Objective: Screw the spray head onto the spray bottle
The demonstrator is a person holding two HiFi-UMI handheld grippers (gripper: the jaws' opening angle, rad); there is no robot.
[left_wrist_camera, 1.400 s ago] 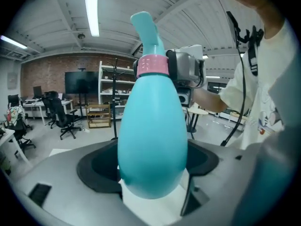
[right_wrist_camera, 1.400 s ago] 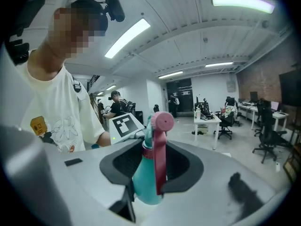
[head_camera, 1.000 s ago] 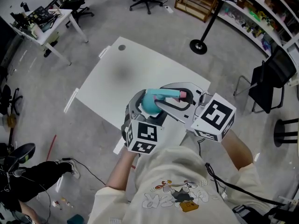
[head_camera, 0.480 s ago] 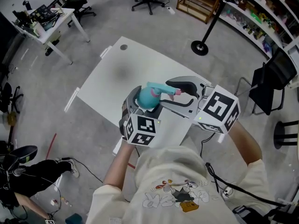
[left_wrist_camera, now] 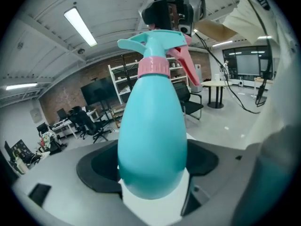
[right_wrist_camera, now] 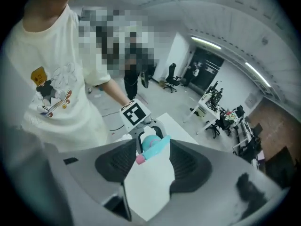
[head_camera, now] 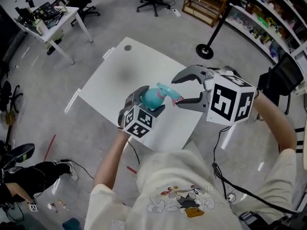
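Most seems done: our left fingers (left_wrist_camera: 99,168) clamp the bottle (left_wrist_camera: 150,140), right fingers (head_camera: 188,74) just opened, free, round the seated head (head_camera: 167,92).

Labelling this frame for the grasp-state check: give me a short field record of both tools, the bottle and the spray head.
left tool: shut on the spray bottle, gripping its body
spray head: seated on the bottle neck, pink collar at the joint; tightness cannot be told
right tool: open, jaws have just been opening; the head's nozzle end lies at the gap between its tips, pads not pressing on it
table: white, beneath both tools
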